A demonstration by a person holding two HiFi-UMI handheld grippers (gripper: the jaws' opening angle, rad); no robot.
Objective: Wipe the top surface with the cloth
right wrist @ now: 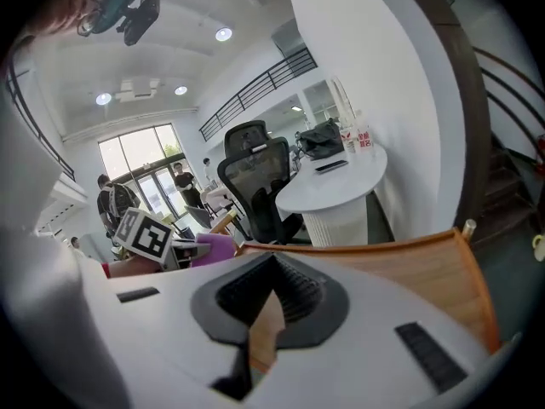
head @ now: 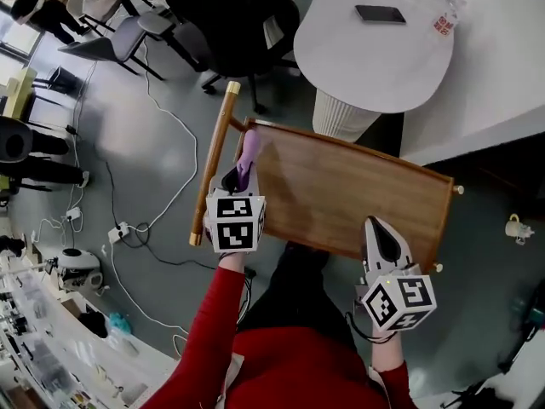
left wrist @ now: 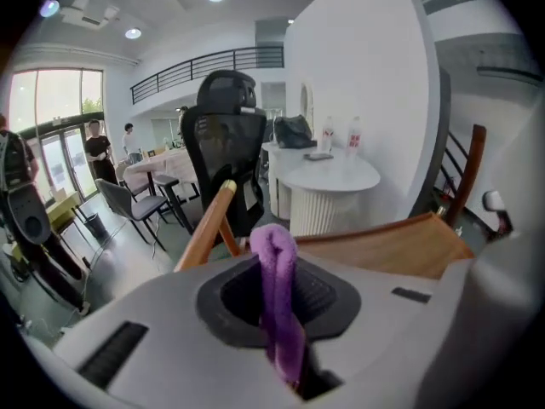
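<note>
**Right jaws drawn together over the wood**

My right gripper (right wrist: 272, 267) has its jaws drawn together with nothing between them; only a sliver of the wooden top (right wrist: 409, 271) shows through. To the left, my left gripper (right wrist: 192, 250) carries the purple cloth (right wrist: 215, 247) at the top's far corner. Beyond stand a black office chair (right wrist: 255, 186) and a round white table (right wrist: 334, 186).

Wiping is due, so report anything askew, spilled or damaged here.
Nothing stands out. The wooden top looks bare, with no spill or damage showing. The purple cloth is pinched in the left gripper near the top's corner. The only untidy thing is loose cables trailing over the floor.
</note>
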